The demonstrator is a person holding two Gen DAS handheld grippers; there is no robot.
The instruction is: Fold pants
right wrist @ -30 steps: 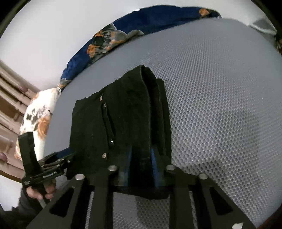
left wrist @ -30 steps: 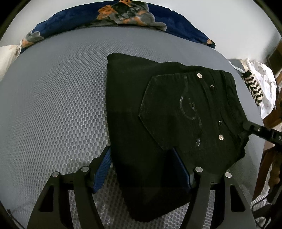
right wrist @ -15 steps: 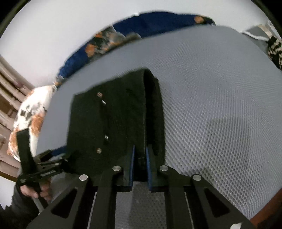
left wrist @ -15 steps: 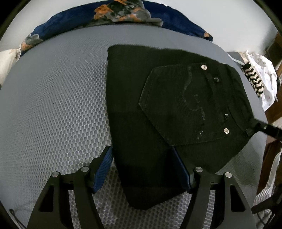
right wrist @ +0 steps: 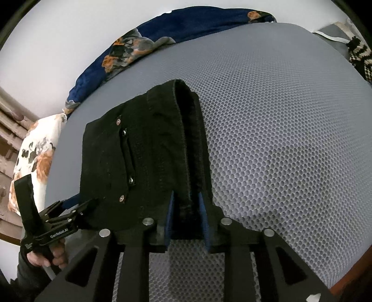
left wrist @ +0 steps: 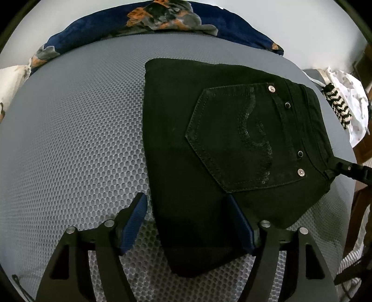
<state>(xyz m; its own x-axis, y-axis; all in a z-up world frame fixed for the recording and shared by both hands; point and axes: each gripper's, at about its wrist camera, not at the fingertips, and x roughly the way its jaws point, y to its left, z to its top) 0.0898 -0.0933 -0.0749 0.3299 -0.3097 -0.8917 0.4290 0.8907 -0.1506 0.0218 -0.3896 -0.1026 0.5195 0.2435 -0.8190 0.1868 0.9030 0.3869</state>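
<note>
1. Left wrist view: the pants (left wrist: 209, 144) lie folded into a compact black packet on the grey mattress (left wrist: 76, 130), right of its middle, pocket face up. The left gripper (left wrist: 186, 223) straddles the packet's near corner with jaws spread wide; its blue pads (left wrist: 134, 220) stand clear of the cloth, so nothing is grasped.
2. Same view, orientation: the packet's long axis runs from the near corner away toward the blanket (left wrist: 162, 21); the waistband with its rivets faces right, the folded edge faces left.
3. Same view, risk: if this gripper withdraws low, its right finger could snag the near corner and peel the top layer open.
4. Right wrist view: the right gripper (right wrist: 187, 216) sits astride the thick waistband edge, which is still between its pads. Its jaws have just been opening, and the grip looks released.
5. Same view, orientation: the waistband edge runs straight away from the camera; the layers stand somewhat raised here.
6. Same view, risk: the stiff stacked denim may spring up once freed, and a pad dragging on it would skew the fold
</note>
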